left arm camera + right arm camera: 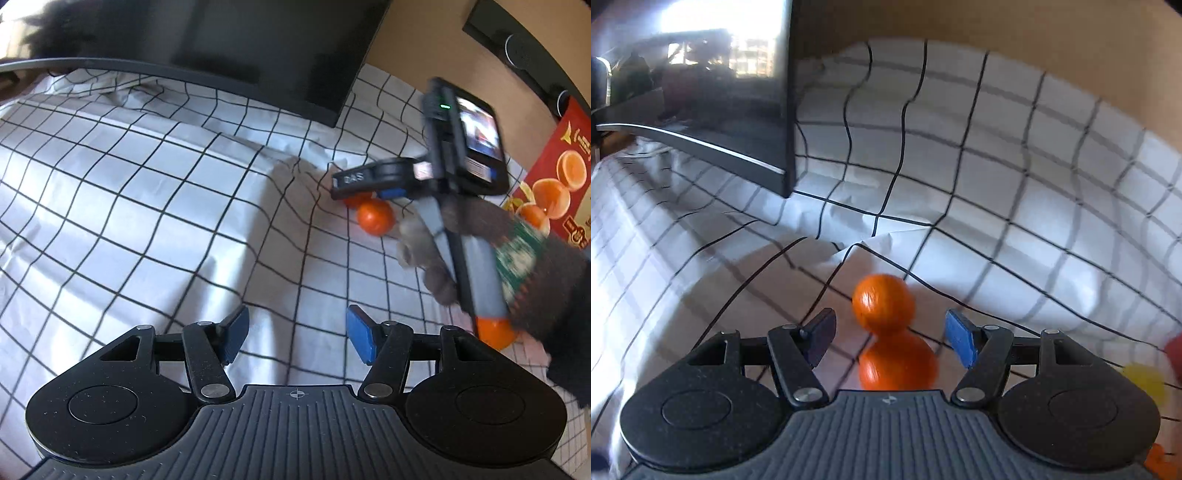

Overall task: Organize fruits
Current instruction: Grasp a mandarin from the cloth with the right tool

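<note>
Because two oranges (886,332) lie touching each other on the checked cloth (997,184), right between its fingers, we keep our right gripper (890,339) wide around them, gripping nothing; our left gripper (295,339) hangs open and empty beside it.

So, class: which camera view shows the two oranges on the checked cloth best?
The right wrist view: both oranges sit large and central, between the open right gripper. The left wrist view shows them small and distant, one mostly hidden under the right gripper.
</note>
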A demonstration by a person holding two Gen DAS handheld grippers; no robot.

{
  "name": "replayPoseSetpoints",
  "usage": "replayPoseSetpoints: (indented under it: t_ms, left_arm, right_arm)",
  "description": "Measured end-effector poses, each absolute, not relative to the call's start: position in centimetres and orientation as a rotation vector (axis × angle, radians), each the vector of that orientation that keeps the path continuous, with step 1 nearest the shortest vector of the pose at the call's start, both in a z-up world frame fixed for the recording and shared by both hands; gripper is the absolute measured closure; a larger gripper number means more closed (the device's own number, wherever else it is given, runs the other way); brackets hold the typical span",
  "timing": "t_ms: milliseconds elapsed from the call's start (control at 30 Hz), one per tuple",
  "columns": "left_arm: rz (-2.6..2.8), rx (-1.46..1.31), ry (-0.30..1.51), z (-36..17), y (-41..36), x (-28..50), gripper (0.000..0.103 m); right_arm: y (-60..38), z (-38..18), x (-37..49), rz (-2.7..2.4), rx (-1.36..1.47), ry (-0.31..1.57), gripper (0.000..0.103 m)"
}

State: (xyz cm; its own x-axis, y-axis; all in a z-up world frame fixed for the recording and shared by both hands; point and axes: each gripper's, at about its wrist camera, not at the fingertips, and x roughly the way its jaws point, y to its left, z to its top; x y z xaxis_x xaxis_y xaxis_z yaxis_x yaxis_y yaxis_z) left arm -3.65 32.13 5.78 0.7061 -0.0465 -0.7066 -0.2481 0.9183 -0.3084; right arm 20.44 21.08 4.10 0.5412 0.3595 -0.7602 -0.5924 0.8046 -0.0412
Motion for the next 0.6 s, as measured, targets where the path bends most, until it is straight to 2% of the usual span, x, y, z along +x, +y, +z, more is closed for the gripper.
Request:
replayPoseSetpoints:
  t_ms: [67,133,167,200,600]
  left_arm:
    - [0.115,-0.409,0.789,5.6,32.6,-3.7,0.040]
    - [0.118,-0.413,0.798,5.3,32.9,-3.6,0.040]
    - [0.120,-0.414,0.803,5.1,33.0,-3.5,0.040]
    - [0.119,-0.417,0.808,5.0,33.0,-3.4,0.040]
    - [-0.009,-0.354,0.851,4.1,28.4,-0.9,0.040]
  right_arm:
    - [22.3,3.2,21.5,0.574,-0.343,0.836,0.038]
    - [23.1,2.6,22.0,0.576,-0.385,0.844,0.044]
    - [23.2,2.6,22.0,0.584,-0.388,0.834,0.050]
    - [23.3,2.7,22.0,0.599,-0.398,0.831,0.063]
    - [14.1,8.5,16.4,0.678,-0.296,0.799,0.064]
